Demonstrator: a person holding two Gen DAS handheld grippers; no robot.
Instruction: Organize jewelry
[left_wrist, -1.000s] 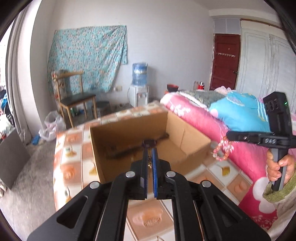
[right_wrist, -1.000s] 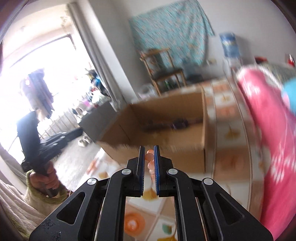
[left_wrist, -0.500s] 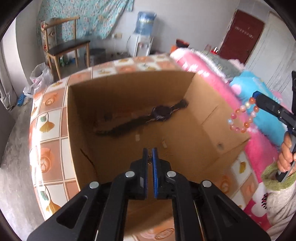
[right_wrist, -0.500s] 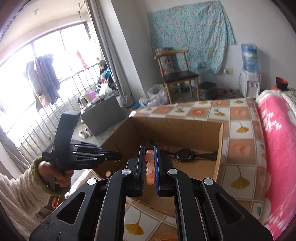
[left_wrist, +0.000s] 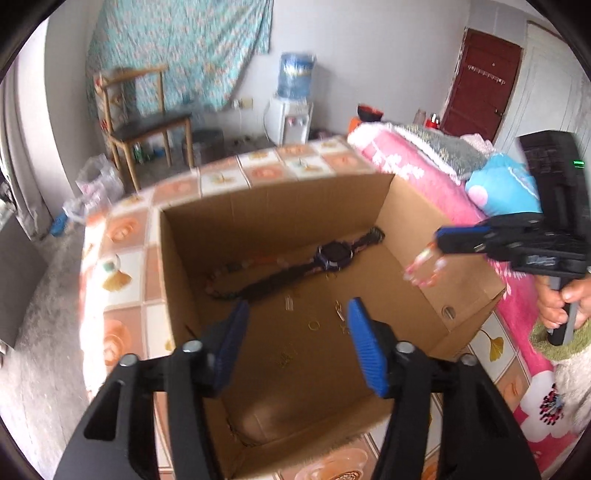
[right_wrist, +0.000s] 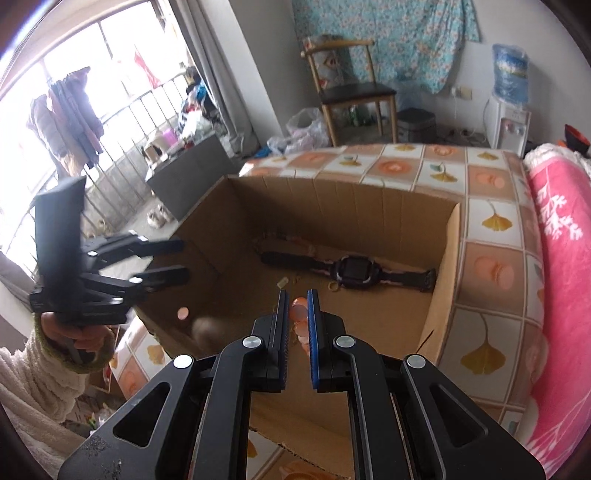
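Note:
An open cardboard box (left_wrist: 273, 188) stands on the tiled tabletop (left_wrist: 122, 229). On its floor lie a dark wristwatch (left_wrist: 334, 254), a braided band (left_wrist: 229, 280) and several small gold rings (left_wrist: 314, 325). My left gripper (left_wrist: 298, 306) hovers over the box's near side; its jaws are opening and nothing is between them. My right gripper (right_wrist: 296, 295) is shut on a pink-orange bead bracelet (right_wrist: 299, 310) above the box (right_wrist: 351, 206), near the watch (right_wrist: 356, 267). From the left wrist view the bracelet (left_wrist: 423, 271) dangles from the right gripper (left_wrist: 439, 236). The left gripper (right_wrist: 184, 259) shows at the box's left wall.
A pink blanket (right_wrist: 554, 258) on a bed borders the table on the right. Beyond the table stand a wooden chair (left_wrist: 147, 122) and a water dispenser (left_wrist: 291, 107). A person's hands in fuzzy sleeves (right_wrist: 44, 369) hold both grippers.
Both grippers came in over the box and tilted down. The left gripper, shut on a small gold piece before, has spread its fingers. The right stays shut on the bead bracelet.

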